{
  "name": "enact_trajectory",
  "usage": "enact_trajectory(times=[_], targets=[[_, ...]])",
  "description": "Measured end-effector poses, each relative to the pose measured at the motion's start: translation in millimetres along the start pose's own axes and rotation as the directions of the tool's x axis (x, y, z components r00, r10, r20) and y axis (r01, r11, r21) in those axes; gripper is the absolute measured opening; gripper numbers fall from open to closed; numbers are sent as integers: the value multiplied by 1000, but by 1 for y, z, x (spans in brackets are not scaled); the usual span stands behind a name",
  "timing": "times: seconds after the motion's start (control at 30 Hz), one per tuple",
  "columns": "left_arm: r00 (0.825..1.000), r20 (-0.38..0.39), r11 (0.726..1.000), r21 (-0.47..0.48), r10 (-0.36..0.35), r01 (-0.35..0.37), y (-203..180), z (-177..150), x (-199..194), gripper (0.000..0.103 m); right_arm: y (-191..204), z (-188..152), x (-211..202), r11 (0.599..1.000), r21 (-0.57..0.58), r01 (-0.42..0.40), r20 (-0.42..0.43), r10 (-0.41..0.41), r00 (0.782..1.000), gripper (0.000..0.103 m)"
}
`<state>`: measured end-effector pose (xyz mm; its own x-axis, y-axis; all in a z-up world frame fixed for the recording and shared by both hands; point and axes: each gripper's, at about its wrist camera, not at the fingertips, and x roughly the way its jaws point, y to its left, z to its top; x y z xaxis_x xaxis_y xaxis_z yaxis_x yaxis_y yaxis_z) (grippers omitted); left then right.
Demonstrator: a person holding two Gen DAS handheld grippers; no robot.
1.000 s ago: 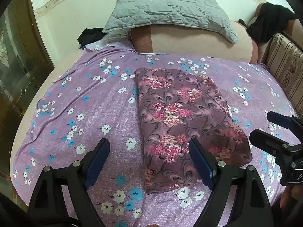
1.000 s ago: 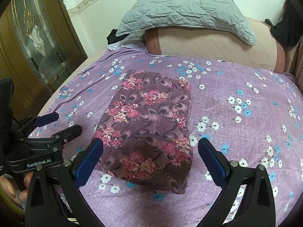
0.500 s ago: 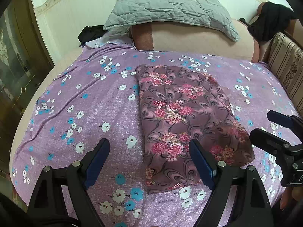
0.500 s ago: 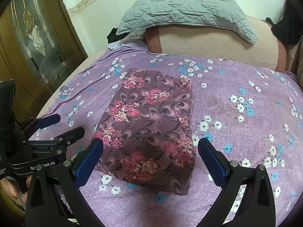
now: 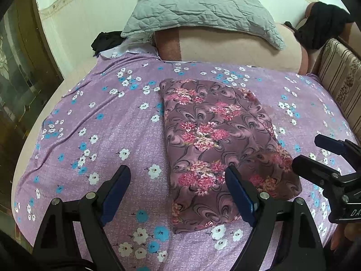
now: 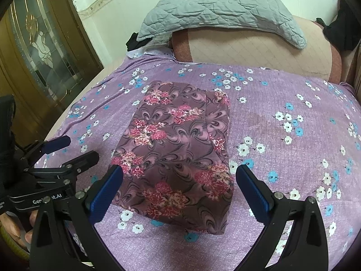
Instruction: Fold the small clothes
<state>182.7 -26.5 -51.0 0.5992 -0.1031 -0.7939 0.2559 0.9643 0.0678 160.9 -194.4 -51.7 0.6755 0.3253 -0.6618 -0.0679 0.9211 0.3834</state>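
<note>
Floral garment (image 5: 216,144) lies folded in a neat rectangle on bed (image 5: 94,122). Left gripper (image 5: 178,187) and right gripper (image 6: 180,185): fingers released, empty. Folding looks done.

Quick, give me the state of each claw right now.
Left claw: open, holding nothing, above the bedsheet beside the folded floral garment.
Right claw: open, holding nothing, straddling the garment's near end.

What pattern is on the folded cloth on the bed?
Pink flowers and swirls on purple-brown folded cloth; clearest in the right wrist view.
</note>
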Motion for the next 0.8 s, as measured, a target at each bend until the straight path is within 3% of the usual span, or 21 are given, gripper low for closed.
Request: enact_trajectory(times=[0.8], targets=[[999,-38,1000,7,0,0,-5,6,24,86,-10,6,18,1000,18,-2,-16,3,1000,100]])
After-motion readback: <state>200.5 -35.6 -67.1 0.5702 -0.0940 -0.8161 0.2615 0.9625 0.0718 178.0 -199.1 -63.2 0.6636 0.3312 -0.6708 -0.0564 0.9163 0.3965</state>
